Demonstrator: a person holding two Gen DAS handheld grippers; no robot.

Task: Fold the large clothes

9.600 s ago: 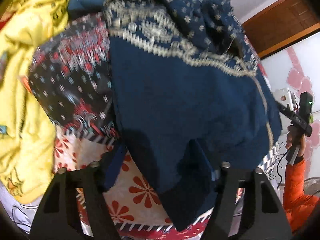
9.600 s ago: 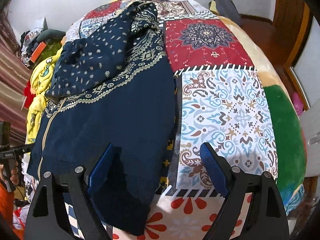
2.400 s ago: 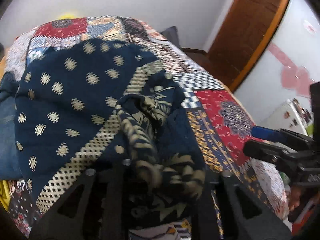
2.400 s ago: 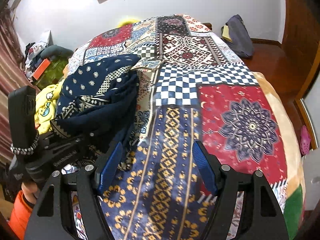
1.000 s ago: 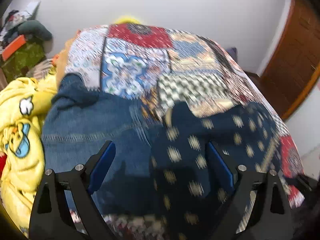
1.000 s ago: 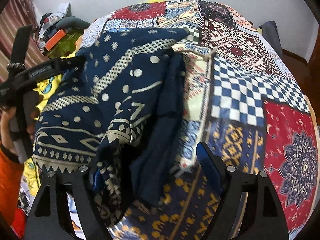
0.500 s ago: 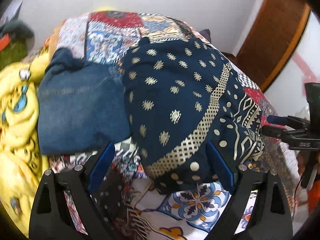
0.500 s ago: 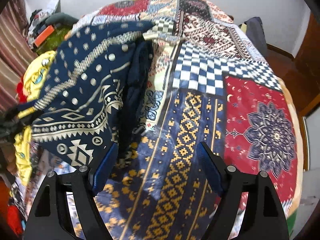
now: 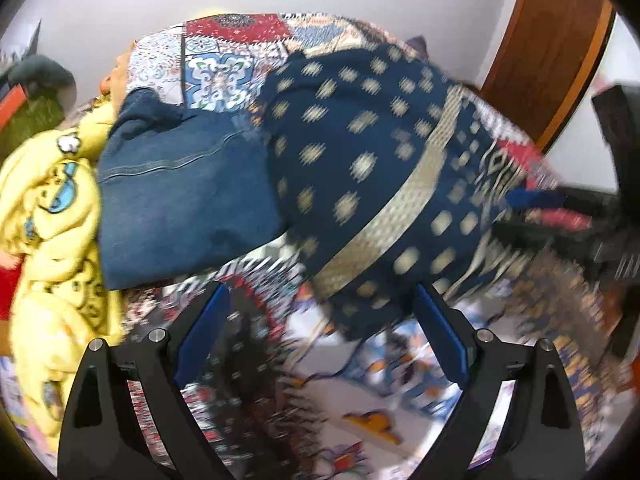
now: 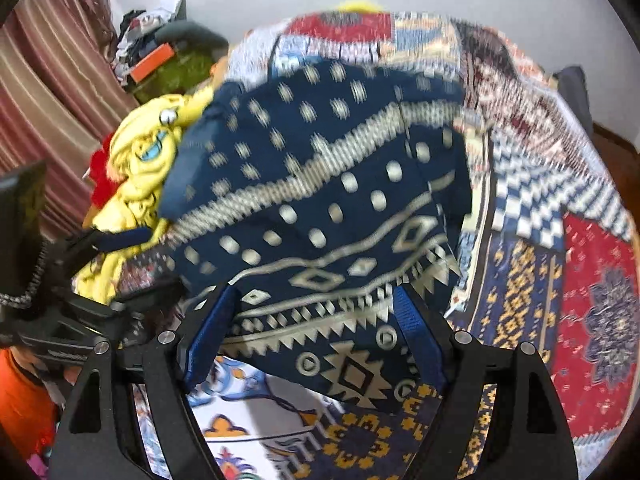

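Observation:
A folded navy garment with cream dots and bands [image 9: 360, 168] lies on the patchwork bedspread [image 9: 224, 68]; it also shows in the right wrist view [image 10: 320, 216]. My left gripper [image 9: 320, 344] is open and empty, just short of the garment's near edge. My right gripper [image 10: 312, 340] is open, its blue pads [image 10: 416, 336] on either side of the garment's patterned hem, with no grip on it. Each gripper shows at the edge of the other's view. Both views are motion-blurred.
Folded blue jeans [image 9: 180, 192] lie beside the navy garment on its left. A crumpled yellow cartoon-print garment [image 9: 52, 232] lies further left, also in the right wrist view [image 10: 140, 168]. A wooden door [image 9: 556, 40] stands at right. Striped curtains [image 10: 48, 92] hang left.
The left gripper has let go of the bunched navy garment, which now lies folded beside the jeans. Both grippers have swung towards it and the right one has closed in on its hem.

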